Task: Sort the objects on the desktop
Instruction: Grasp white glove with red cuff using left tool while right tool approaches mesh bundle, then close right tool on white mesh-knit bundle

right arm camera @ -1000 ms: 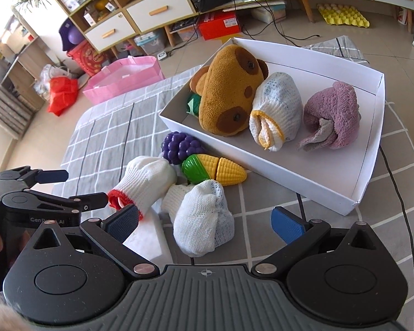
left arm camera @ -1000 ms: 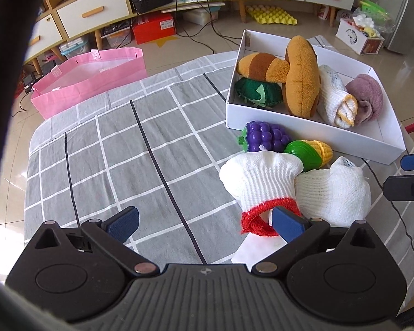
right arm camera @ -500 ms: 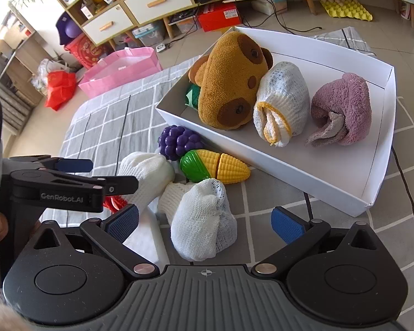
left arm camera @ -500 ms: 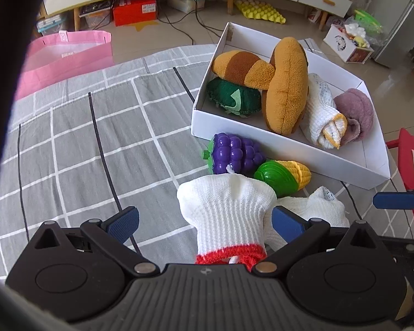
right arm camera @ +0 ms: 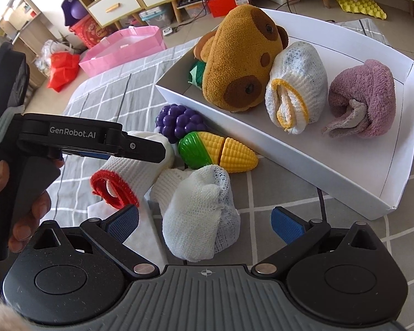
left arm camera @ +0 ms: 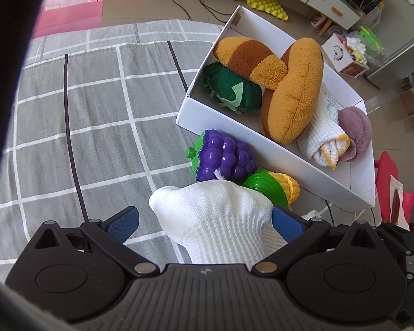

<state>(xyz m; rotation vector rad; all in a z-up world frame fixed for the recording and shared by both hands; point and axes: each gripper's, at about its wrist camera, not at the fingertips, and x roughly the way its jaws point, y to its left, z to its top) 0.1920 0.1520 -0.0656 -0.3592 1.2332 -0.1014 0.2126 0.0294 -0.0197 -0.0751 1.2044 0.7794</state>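
The left hand-held gripper [left arm camera: 204,222] is spread wide around the red-cuffed white glove [left arm camera: 215,220]. The glove lies between its blue pads [left arm camera: 122,222] and bulges against the right one; a gap remains on the left, so nothing is pinched. In the right wrist view this gripper's finger lies over the glove's body, with the red cuff [right arm camera: 113,190] sticking out toward the camera and a person's hand [right arm camera: 27,215] wrapped round the grip.

The right hand-held gripper [right arm camera: 205,222] is also spread wide and holds nothing. It hovers over a second rolled white glove [right arm camera: 198,218], which sits between its pads without touching them.

A second ago the left gripper was back from the red-cuffed glove, with the cuff at its right pad. It has since pushed forward so the glove fills the space between the fingers. The right gripper has edged closer to its glove, fingers just as wide.

On the grey checked surface [left arm camera: 69,115], left to right: two white gloves, one purple toy grape bunch [right arm camera: 179,122] and one toy corn [right arm camera: 218,151], all close together just outside the white box [right arm camera: 345,171]. Inside the box: one green plush piece [left arm camera: 231,88], one brown plush animal [right arm camera: 240,66], one yellow-trimmed white roll [right arm camera: 298,82] and one mauve cloth bundle [right arm camera: 364,96].
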